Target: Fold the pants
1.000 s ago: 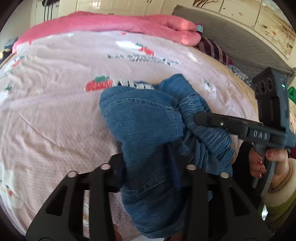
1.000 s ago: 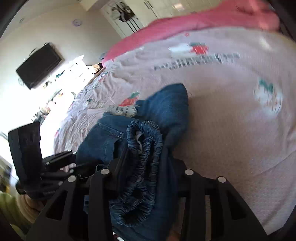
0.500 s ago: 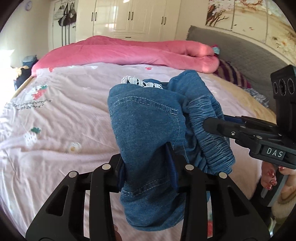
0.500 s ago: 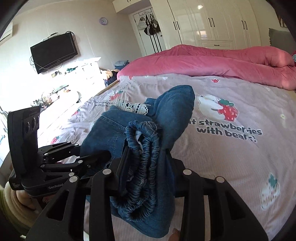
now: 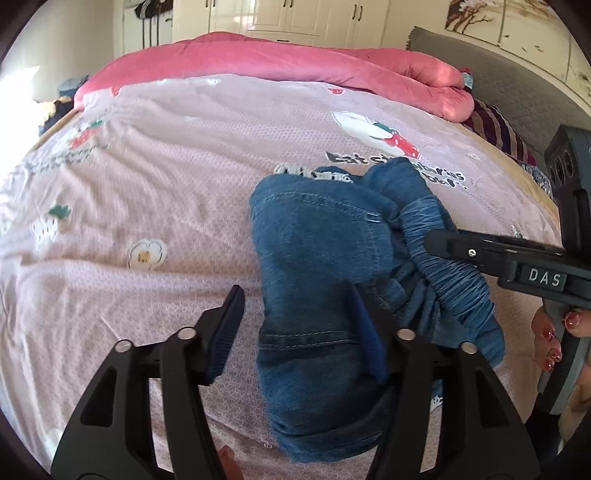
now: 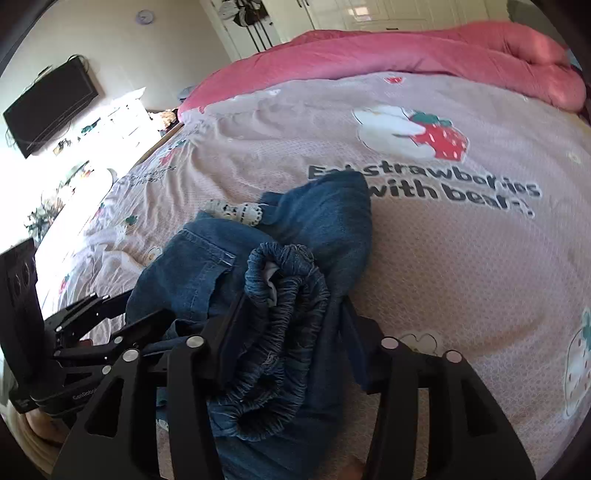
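Note:
The blue denim pants (image 5: 317, 251) lie bunched and folded on the pink printed bedsheet (image 5: 155, 184). My left gripper (image 5: 295, 328) is open, its fingers spread; the denim lies against the right finger only. My right gripper (image 6: 288, 332) is shut on the gathered elastic waistband (image 6: 284, 306). In the left wrist view the right gripper (image 5: 436, 243) comes in from the right, clamped on the waistband (image 5: 450, 280). In the right wrist view the left gripper (image 6: 110, 314) shows at the lower left beside the denim (image 6: 325, 218).
A rolled pink quilt (image 5: 280, 62) lies along the far side of the bed. A striped pillow (image 5: 498, 129) and a grey headboard (image 5: 517, 85) are at the right. A wall TV (image 6: 48, 107) and white wardrobes (image 5: 303, 14) stand beyond.
My left gripper has opened and let go of the denim. The pants have come down from the lifted position onto the bedsheet. My right gripper still grips the waistband.

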Demonstrator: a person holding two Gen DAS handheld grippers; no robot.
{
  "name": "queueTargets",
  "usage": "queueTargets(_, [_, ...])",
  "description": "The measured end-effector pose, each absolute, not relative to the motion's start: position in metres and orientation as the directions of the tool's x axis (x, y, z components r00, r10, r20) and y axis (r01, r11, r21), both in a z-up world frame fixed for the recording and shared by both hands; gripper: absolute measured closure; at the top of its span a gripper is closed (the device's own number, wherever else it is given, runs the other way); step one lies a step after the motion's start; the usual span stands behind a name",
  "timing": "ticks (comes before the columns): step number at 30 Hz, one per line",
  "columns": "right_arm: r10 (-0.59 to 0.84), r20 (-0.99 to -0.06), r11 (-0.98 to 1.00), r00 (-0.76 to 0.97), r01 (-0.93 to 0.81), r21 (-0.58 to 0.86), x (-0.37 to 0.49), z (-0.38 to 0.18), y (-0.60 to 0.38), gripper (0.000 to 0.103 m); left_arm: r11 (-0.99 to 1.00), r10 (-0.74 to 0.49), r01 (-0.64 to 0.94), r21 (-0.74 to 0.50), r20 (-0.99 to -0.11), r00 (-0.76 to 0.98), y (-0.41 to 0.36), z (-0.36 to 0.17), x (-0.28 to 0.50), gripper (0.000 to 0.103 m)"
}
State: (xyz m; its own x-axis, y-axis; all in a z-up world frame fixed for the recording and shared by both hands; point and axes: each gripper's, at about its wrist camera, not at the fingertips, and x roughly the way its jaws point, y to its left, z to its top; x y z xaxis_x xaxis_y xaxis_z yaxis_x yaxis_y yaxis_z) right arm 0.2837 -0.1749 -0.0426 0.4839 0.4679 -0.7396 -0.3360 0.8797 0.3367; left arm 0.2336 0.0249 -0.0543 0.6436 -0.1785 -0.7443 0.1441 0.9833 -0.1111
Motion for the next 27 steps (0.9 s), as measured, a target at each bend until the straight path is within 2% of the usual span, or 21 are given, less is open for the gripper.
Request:
queueTargets(10, [0.438,-0.731,0.896,0.523,-0.318,0.310,0.271,-0.037,-0.181,0.035,0.991,-0.131,0.115,-0.072,-0.730,0.671,0.025,-0.051,0.224,0.035])
queueTargets(25, [0.423,-0.682,0.904,0.596,-0.328,0.274,0.243,-0.008,-0.199,0.026,0.991,-0.127,0.115,-0.064,-0.697,0.706,0.027,-0.023,0.196,0.027])
queueTargets(27, [0.421,-0.673,0.905,0.608,-0.330,0.267,0.238,-0.002,-0.199,0.022,0.991,-0.127,0.117,-0.061,-0.692,0.711,0.026,-0.019,0.193,0.026])
